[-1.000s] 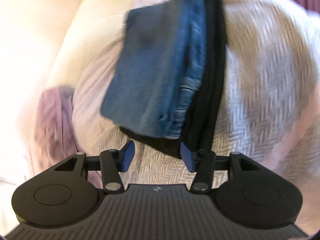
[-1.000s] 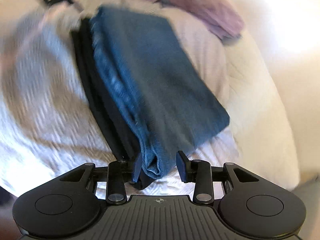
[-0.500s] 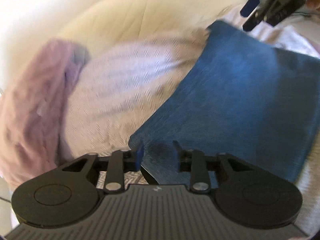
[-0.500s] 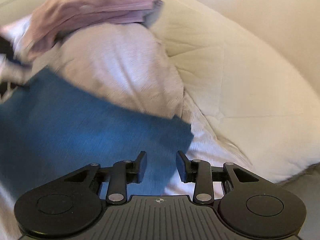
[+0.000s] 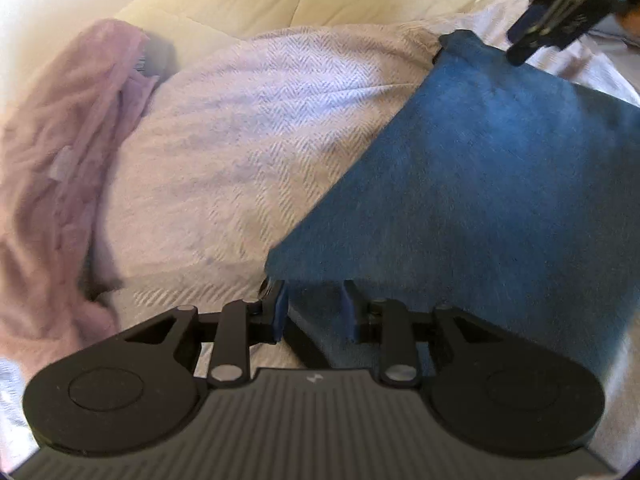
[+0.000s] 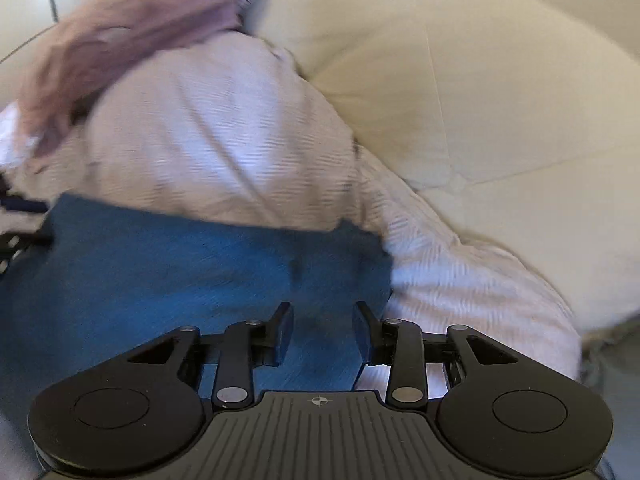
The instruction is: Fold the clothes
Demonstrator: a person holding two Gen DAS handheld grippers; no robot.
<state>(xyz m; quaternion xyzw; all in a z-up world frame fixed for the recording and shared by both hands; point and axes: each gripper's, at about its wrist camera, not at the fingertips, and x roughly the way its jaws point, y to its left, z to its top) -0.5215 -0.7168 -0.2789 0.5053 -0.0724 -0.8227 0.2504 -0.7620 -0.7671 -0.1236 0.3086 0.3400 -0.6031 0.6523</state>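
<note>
Folded blue jeans (image 5: 480, 184) lie on a pale herringbone blanket (image 5: 248, 128), with a black garment edge under them. My left gripper (image 5: 314, 308) is open, its fingers straddling the jeans' near corner, which lies between the pads. In the right wrist view the jeans (image 6: 180, 272) fill the lower left. My right gripper (image 6: 323, 328) is open just above the jeans' near right corner, gripping nothing. The right gripper also shows in the left wrist view (image 5: 560, 12) at the jeans' far corner.
A crumpled mauve garment (image 5: 60, 152) lies at the blanket's left; it also shows in the right wrist view (image 6: 132, 32). A cream quilted cushion (image 6: 460, 80) rises behind the blanket.
Both views swung from along the jeans' stacked edges to low over their flat top at opposite corners. The left fingers narrowed from their wider opening. The right fingers no longer straddle the jeans' edge.
</note>
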